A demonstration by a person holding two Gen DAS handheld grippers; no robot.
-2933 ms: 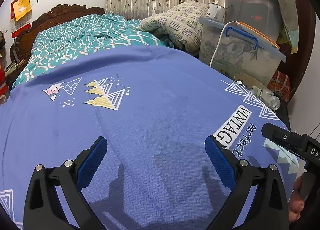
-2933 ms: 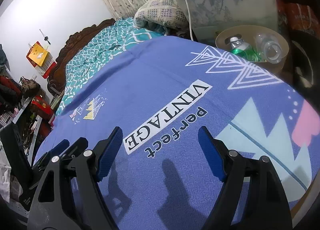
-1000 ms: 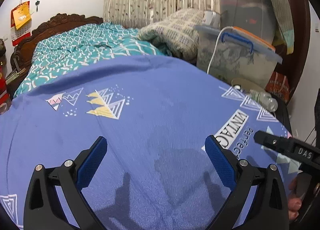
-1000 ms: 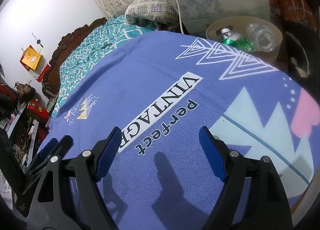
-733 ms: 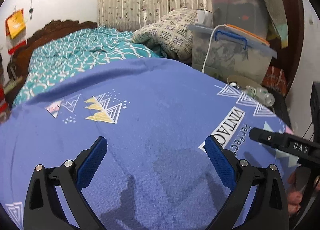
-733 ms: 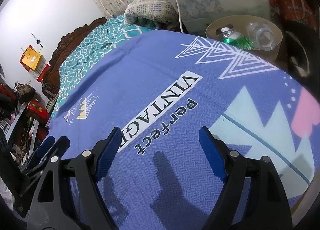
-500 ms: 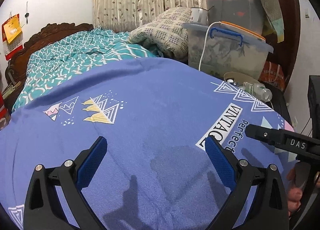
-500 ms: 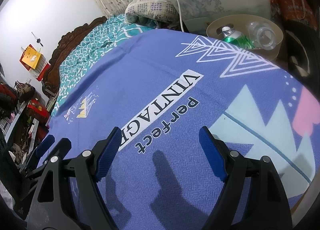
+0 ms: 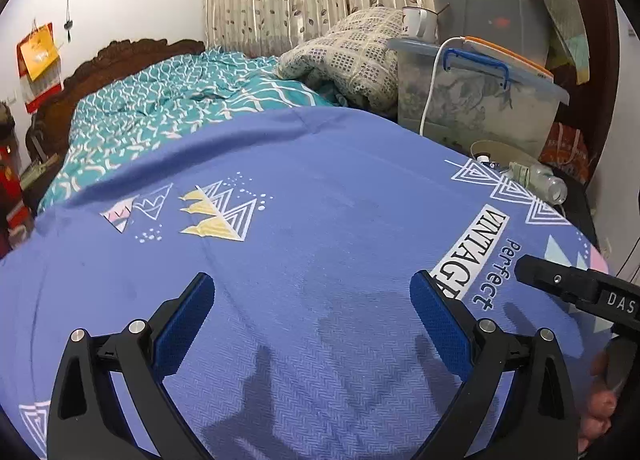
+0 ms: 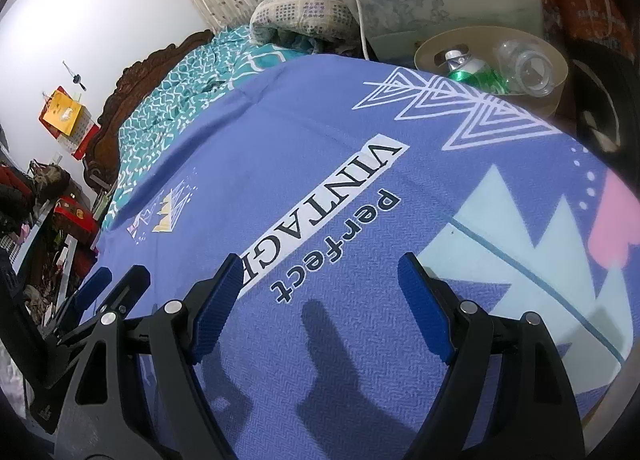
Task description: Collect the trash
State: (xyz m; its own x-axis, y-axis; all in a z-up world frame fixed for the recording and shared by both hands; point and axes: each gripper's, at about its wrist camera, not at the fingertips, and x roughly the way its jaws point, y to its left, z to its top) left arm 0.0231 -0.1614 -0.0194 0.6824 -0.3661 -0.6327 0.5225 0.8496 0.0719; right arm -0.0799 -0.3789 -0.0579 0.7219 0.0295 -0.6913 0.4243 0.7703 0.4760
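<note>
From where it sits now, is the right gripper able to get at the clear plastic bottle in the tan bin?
Probably yes. The right gripper is open and empty over the blue blanket; the clear plastic bottle lies uncovered atop the tan bin, beyond the blanket's edge, with nothing between.

both views are bright and evenly lit, sharp in the middle. the tools' shadows [image 9: 256,388] fall dark and soft on the blue blanket [image 9: 320,187] toward the camera. fisheye bending curves the edges, with black corners; the far left clutter [image 10: 36,219] blurs slightly.
</note>
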